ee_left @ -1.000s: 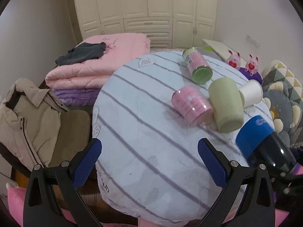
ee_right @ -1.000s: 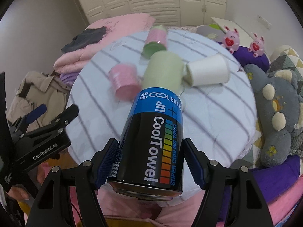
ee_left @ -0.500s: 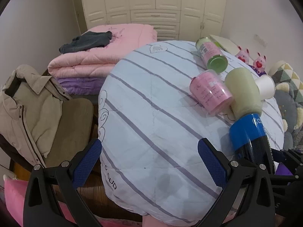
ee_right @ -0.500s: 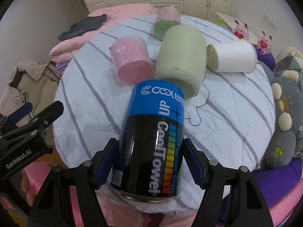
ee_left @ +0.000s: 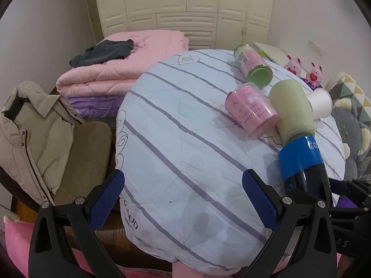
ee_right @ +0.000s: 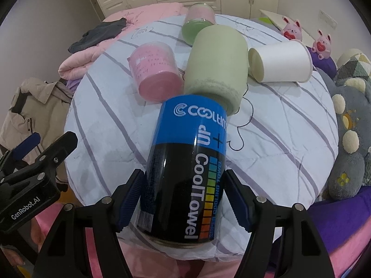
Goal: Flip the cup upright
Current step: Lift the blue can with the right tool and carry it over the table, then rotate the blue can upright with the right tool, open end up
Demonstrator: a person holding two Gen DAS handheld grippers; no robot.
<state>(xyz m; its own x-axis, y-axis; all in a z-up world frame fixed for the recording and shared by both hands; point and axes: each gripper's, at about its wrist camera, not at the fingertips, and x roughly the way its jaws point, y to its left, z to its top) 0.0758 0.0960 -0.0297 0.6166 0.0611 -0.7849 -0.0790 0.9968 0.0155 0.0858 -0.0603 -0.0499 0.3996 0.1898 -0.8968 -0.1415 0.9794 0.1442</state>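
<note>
Right gripper [ee_right: 183, 199]: clamping the black-and-blue canister [ee_right: 185, 162].
Left gripper [ee_left: 183, 199]: gaping, holding nothing.
Obstacle: green cup [ee_right: 215, 62] lying at canister's 12 o'clock, touching.
Neighbours: pink cup [ee_right: 155, 74] at 11, white cup [ee_right: 280, 61] at 1.

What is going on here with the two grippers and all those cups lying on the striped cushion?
The right gripper is clamped on the black-and-blue canister, which lies tilted rather than upright. The left gripper hangs open over the striped cushion, holding nothing. The pink cup, green cup and white paper cup lie on their sides.
</note>
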